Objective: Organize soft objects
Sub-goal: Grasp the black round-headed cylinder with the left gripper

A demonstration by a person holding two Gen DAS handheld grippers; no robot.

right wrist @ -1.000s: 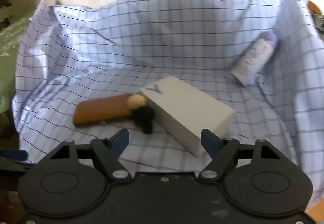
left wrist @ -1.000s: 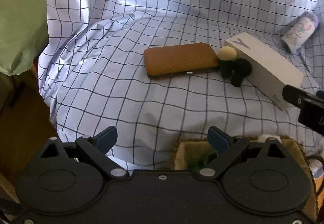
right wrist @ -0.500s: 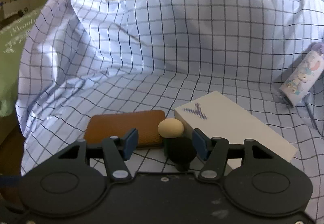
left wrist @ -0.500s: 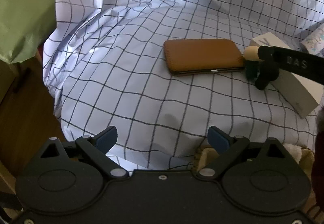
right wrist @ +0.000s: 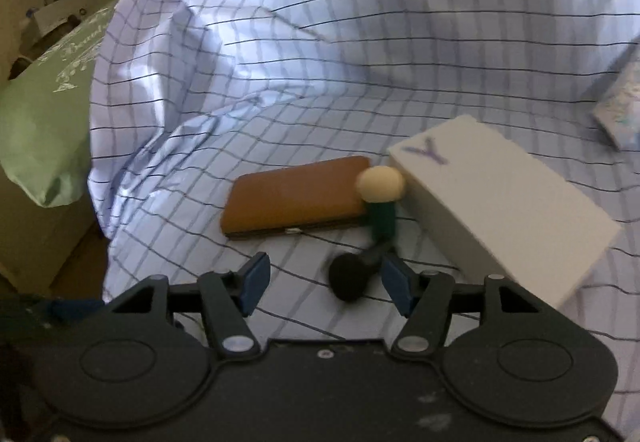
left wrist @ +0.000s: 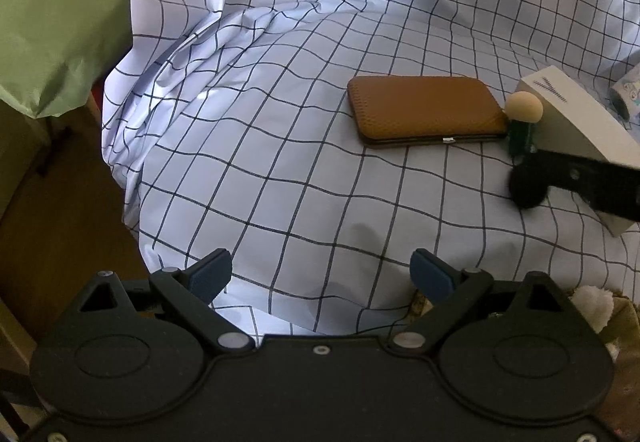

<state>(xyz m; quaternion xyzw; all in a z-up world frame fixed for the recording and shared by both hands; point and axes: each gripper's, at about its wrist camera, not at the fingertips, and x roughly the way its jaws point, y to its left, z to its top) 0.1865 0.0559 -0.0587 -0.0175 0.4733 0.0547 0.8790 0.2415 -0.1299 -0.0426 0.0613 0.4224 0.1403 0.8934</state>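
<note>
A small soft doll (right wrist: 380, 184) with a beige head, green body and black fuzzy foot lies on the checked cloth (right wrist: 320, 62), between a brown case and a white box. My right gripper (right wrist: 325, 278) is low over it. Its jaws are opening, with the black foot (right wrist: 350, 278) between them; that foot sits close to the right pad, with a gap on the left. In the left wrist view the doll (left wrist: 523, 106) shows at the right, with one right finger (left wrist: 580, 182) reaching across its foot. My left gripper (left wrist: 322, 274) hangs open over bare cloth, holding nothing.
The brown case (left wrist: 424, 110) lies flat left of the doll and the white box (left wrist: 576, 122) right of it. A patterned can (left wrist: 628, 94) lies further right. A green bag (left wrist: 52, 22) stands at the left. A woven basket (left wrist: 624, 318) holding a white plush (left wrist: 592, 302) sits at the near right.
My right gripper came forward and down onto the doll and its jaws narrowed around the black foot. The left gripper drifted a little and stayed open.
</note>
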